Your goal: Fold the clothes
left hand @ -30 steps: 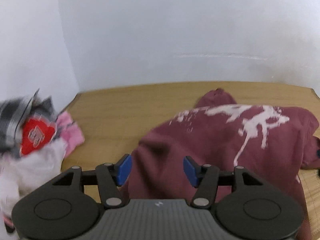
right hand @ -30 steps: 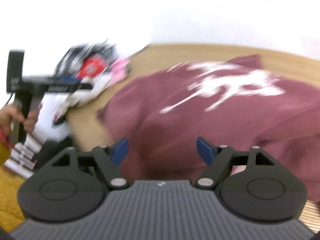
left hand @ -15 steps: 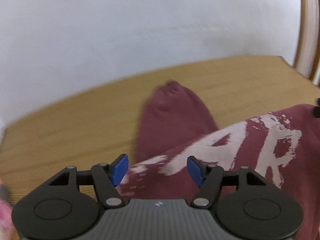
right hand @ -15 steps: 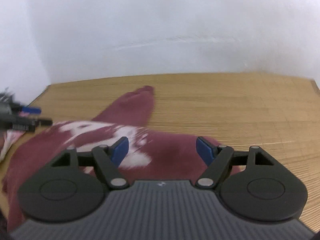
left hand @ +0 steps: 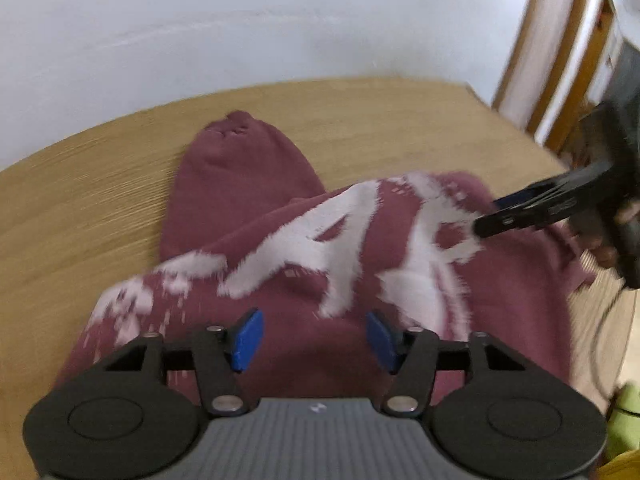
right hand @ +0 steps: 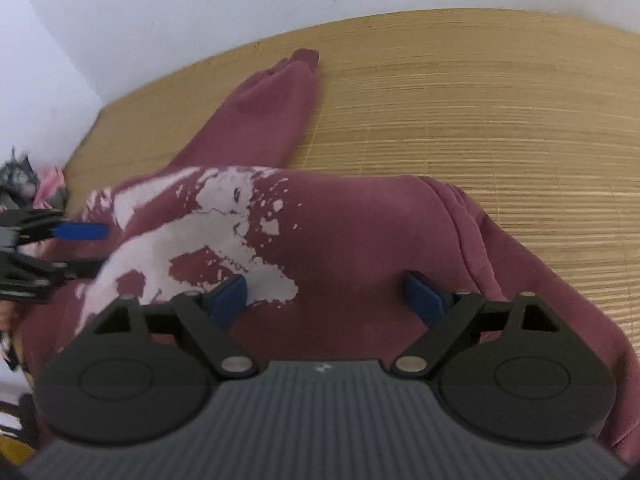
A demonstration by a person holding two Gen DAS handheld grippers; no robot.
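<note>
A maroon sweatshirt (left hand: pixel 304 256) with a white cracked print lies spread on the woven mat, one sleeve (left hand: pixel 236 176) stretched toward the wall. My left gripper (left hand: pixel 314 338) hovers open over the sweatshirt's near part, nothing between its blue pads. My right gripper (right hand: pixel 326 294) is also open, low over the printed chest of the sweatshirt (right hand: pixel 360 240), with its sleeve (right hand: pixel 268 112) running away to the upper left. Each gripper appears in the other's view: the right one (left hand: pixel 516 216) at the right edge, the left one (right hand: pixel 60 248) at the left edge.
The bamboo mat (right hand: pixel 480 112) extends right of the sweatshirt up to a white wall (left hand: pixel 240 28). A pile of grey and pink clothes (right hand: pixel 36 184) sits at the far left corner. A wooden door frame (left hand: pixel 560 60) stands at the right.
Both grippers have swung from the clothes pile side toward the sweatshirt and come lower and closer over its printed front. Both stay open.
</note>
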